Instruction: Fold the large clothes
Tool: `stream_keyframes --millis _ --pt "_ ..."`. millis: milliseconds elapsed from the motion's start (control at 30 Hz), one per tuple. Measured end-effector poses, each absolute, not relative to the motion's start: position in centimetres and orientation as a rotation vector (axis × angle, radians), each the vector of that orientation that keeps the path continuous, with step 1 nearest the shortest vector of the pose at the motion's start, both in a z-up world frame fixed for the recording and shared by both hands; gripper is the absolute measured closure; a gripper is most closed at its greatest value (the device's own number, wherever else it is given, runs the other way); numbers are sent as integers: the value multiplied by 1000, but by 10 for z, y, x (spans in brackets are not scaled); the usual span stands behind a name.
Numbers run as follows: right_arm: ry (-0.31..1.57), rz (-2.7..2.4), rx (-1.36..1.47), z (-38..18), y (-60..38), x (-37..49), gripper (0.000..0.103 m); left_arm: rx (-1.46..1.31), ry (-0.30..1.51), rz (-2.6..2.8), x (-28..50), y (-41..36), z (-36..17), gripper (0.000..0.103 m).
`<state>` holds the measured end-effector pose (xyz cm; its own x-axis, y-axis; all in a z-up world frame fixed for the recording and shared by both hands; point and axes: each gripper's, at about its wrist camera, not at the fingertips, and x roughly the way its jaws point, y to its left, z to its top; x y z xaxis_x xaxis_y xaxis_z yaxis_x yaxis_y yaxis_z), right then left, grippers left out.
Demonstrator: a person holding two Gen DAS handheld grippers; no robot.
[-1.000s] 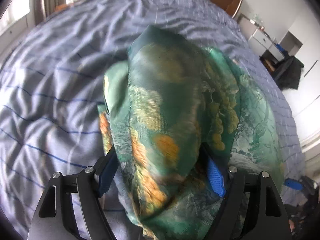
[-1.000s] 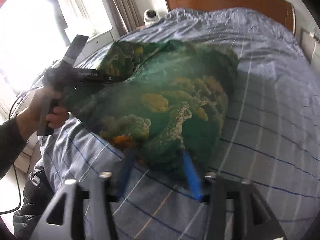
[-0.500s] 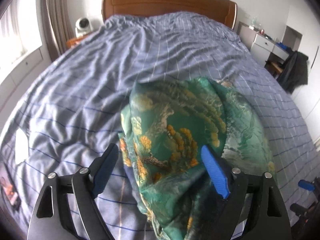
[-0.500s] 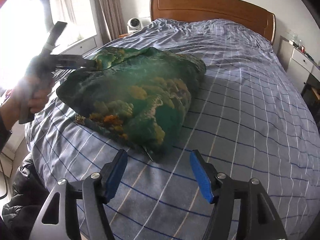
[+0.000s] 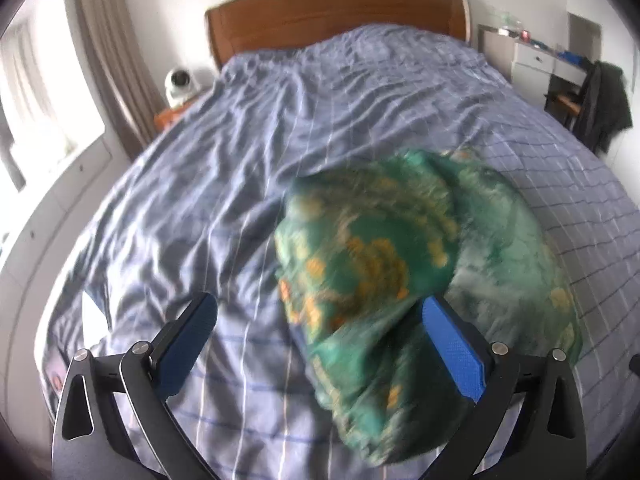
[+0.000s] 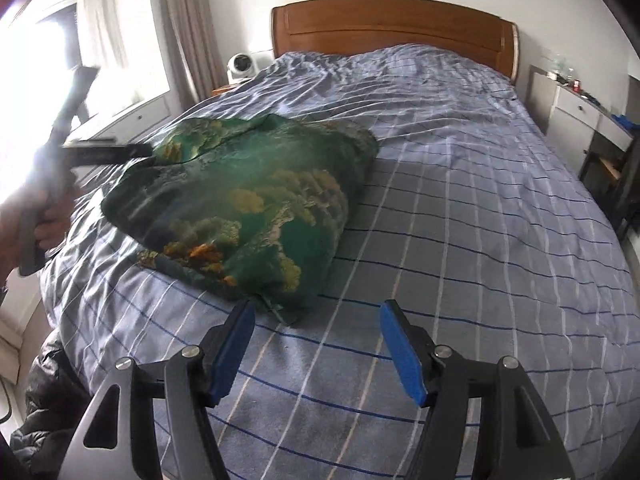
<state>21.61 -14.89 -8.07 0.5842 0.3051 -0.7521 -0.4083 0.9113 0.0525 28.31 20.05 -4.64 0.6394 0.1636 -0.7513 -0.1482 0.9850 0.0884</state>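
**Green patterned garment bundled on a bed, both hand-held grippers open**

A green garment printed with orange and yellow shapes lies in a loose, rumpled bundle on a bed. It sits on the side of the bed nearer the window, towards the foot end. The bed is covered with a grey-blue checked cover full of creases, and a brown wooden headboard stands at the far end.

From the left wrist view, the left hand-held gripper has its blue-padded jaws spread wide; they have just been opening. The blurred near edge of the garment lies between them, closer to the right-hand pad, and neither pad presses on it. In the right wrist view this same gripper appears at the left edge, held by a person's hand, with its tip at the window-side end of the bundle.

The right hand-held gripper is also open, with its jaws partly spread. It hovers over bare cover just in front of the garment's near corner, with nothing between its pads.

A small white camera stands on a bedside stand next to the headboard, beside a beige curtain and a bright window. On the opposite side, a white cabinet stands against the wall.
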Motion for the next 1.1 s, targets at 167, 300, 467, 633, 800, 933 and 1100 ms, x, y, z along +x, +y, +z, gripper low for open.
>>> stream_keyframes --millis 167,300,467,633,800,933,1100 --pt "845 474 -104 -80 -160 213 37 -462 872 24 276 289 -47 1" --pt "858 507 -56 -87 -166 220 37 -685 873 -74 290 329 -56 1" --pt "843 551 13 -79 -161 233 37 -675 999 -265 326 298 -81 1" --pt "841 580 14 -70 -148 252 37 -632 1102 -223 349 283 -122 1" --pt "889 602 23 -77 -145 285 37 -717 1162 -213 353 287 -166 0" --pt "998 607 87 -105 -148 331 37 -716 1153 -241 356 283 -173 0" --pt "1138 640 288 -149 -153 381 37 -715 1160 -267 365 283 -184 0"
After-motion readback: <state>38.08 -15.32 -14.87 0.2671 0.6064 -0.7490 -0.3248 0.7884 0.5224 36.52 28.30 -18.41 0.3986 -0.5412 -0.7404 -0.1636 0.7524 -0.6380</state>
